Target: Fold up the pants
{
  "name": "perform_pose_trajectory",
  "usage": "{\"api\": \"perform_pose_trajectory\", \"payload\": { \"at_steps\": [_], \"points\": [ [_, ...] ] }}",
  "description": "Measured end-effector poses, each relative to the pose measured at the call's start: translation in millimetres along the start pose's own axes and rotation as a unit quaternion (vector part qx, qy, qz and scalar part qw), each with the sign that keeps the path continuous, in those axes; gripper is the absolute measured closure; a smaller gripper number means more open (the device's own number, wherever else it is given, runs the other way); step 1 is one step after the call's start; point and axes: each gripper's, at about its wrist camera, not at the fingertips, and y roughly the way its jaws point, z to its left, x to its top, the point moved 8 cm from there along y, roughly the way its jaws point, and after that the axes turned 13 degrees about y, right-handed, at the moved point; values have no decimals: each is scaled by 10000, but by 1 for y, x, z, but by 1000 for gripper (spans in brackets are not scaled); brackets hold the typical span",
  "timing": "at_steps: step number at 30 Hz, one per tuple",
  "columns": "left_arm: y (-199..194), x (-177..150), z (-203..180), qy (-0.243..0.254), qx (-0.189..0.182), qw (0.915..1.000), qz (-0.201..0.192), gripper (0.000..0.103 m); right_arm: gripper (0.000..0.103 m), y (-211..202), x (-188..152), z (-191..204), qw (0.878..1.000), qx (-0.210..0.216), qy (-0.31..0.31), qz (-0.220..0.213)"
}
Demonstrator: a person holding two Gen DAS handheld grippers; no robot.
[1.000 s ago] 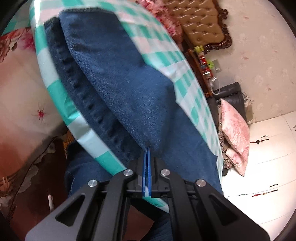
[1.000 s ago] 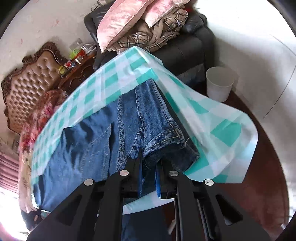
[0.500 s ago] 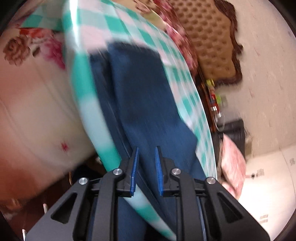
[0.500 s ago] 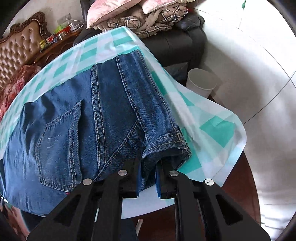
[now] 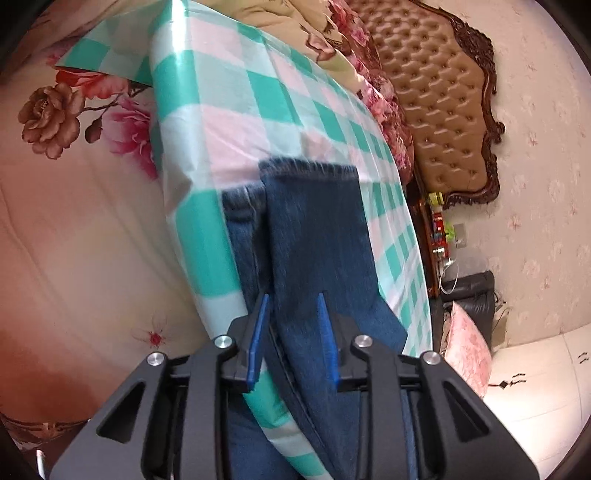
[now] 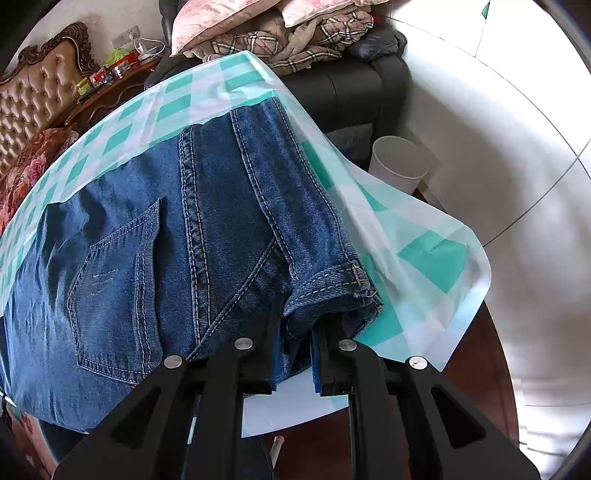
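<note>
Blue denim pants [image 6: 207,236] lie on a table with a teal and white checked cloth [image 6: 424,254]. In the right wrist view the seat, back pocket and waistband face me. My right gripper [image 6: 295,363] is shut on the waistband corner at the table's near edge. In the left wrist view the two pant legs [image 5: 314,240] stretch along the cloth [image 5: 258,92], one laid on the other, hems at the far end. My left gripper [image 5: 291,343] is open, its blue pads on either side of the upper leg's edge, holding nothing.
A floral bedspread [image 5: 74,184] lies left of the table. A tufted headboard [image 5: 443,92] and a cluttered nightstand [image 5: 439,225] stand behind. A dark sofa with pillows and blankets [image 6: 295,33] and a white bin [image 6: 400,162] stand beyond the table's end.
My left gripper has opened and let go of the pant leg, and it has drawn back along the legs. My right gripper has kept its hold and moved closer over the seat.
</note>
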Motion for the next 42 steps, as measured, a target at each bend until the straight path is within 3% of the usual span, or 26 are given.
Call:
{"api": "perform_pose_trajectory", "payload": {
  "at_steps": [7, 8, 9, 14, 17, 19, 27, 30, 32, 33, 34, 36, 37, 38, 39, 41, 42],
  "points": [
    [10, 15, 1, 81, 150, 9999, 18, 79, 91, 0, -1, 1, 9999, -54, -86, -49],
    [13, 17, 1, 117, 218, 9997, 71, 98, 91, 0, -1, 1, 9999, -74, -113, -62],
    [14, 17, 3, 105, 269, 9995, 109, 102, 91, 0, -1, 2, 9999, -93, -125, -68],
    [-25, 17, -16, 230, 203, 9991, -278, 102, 91, 0, -1, 1, 10000, -24, -52, -51],
    [-19, 9, -2, 204, 396, 9990, -101, 102, 91, 0, 0, 1, 10000, -65, -38, -58],
    [-11, 3, 15, -126, 338, 9993, 46, 102, 92, 0, 2, 1, 10000, -53, -9, -39],
    [-13, 3, 14, 80, 406, 9991, 62, 102, 94, -32, 16, 1, 9996, 174, 24, -239],
    [-10, 1, 20, 35, 429, 9990, 125, 101, 94, -28, 16, 1, 9997, 95, -25, -207],
    [-15, 3, 19, 89, 584, 9982, 24, 94, 94, -18, 11, -1, 9999, -38, -67, -121],
    [-19, 5, 17, 148, 711, 9973, -55, 88, 92, -12, 9, -2, 9998, -133, -131, -104],
    [-26, 6, 15, 231, 812, 9963, -178, 73, 86, -10, 7, -4, 9996, -195, -140, -146],
    [-44, 11, -2, 675, 1100, 9899, -580, 65, 76, -11, 8, -11, 9997, -135, 9, -213],
    [-50, 11, -14, 1003, 1271, 9839, -755, 59, 62, -13, 9, -14, 9996, -144, 69, -248],
    [-56, 9, -34, 1521, 1493, 9723, -965, 50, 43, -16, 10, -19, 9992, -199, 126, -319],
    [-58, 4, -53, 1983, 1609, 9606, -1100, 45, 43, -25, 13, -27, 9978, -394, 176, -500],
    [-59, -10, -90, 2777, 1641, 9375, -1308, 25, 41, -40, 18, -39, 9929, -813, 199, -842],
    [-54, -23, -114, 3306, 1682, 9187, -1357, 23, 40, -50, 21, -47, 9882, -1079, 209, -1071]
  ]
}}
